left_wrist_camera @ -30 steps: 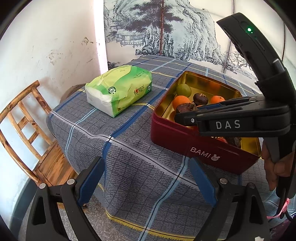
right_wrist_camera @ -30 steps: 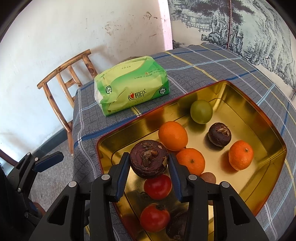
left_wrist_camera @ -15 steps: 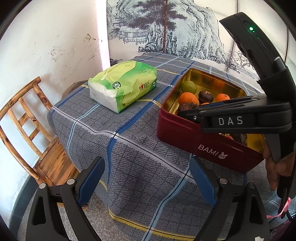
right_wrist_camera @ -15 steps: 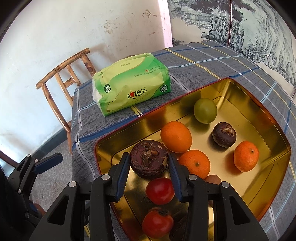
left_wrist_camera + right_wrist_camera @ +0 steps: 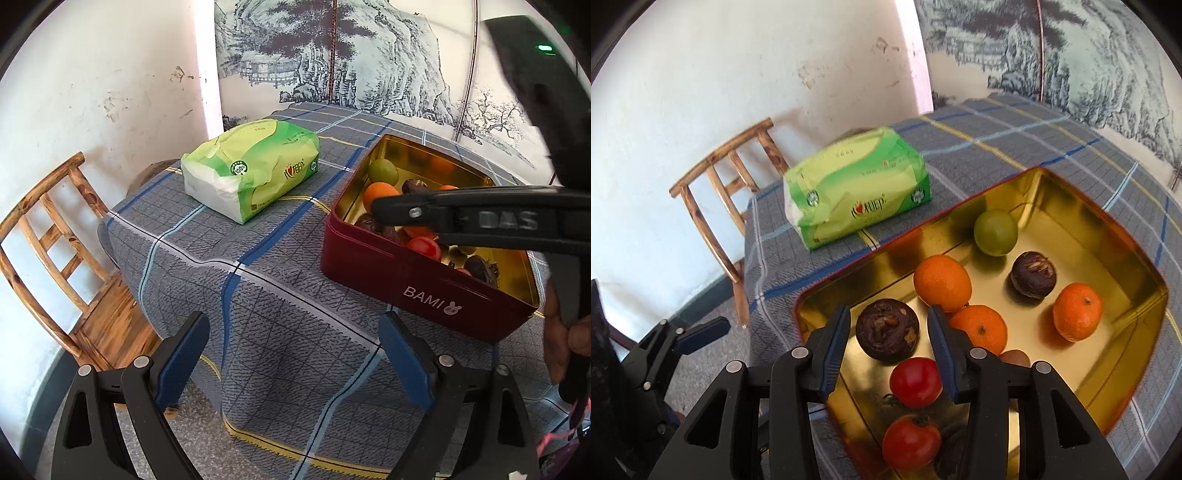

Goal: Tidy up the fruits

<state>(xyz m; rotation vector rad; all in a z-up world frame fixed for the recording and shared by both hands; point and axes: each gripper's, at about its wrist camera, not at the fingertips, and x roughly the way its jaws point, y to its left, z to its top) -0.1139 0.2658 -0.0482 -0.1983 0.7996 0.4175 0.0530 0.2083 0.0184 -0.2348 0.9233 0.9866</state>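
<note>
A red tin (image 5: pixel 424 291) with a gold inside (image 5: pixel 1108 280) stands on the checked tablecloth and holds several fruits: oranges (image 5: pixel 942 282), two tomatoes (image 5: pixel 916 382), a green fruit (image 5: pixel 995 232) and dark brown fruits. My right gripper (image 5: pixel 888 341) is open over the tin's near left corner; one dark brown fruit (image 5: pixel 887 335) lies between its fingers with gaps on both sides. In the left wrist view the right gripper (image 5: pixel 384 212) reaches across the tin. My left gripper (image 5: pixel 291 354) is open and empty above the table's front edge.
A green tissue pack (image 5: pixel 251 173) lies on the table left of the tin, also in the right wrist view (image 5: pixel 857 192). A wooden chair (image 5: pixel 55 258) stands at the table's left side by the white wall. A landscape mural (image 5: pixel 351 59) covers the back wall.
My right gripper has opened and let go of the dark brown fruit, which now rests in the tin. The left gripper has drifted back and left a little.
</note>
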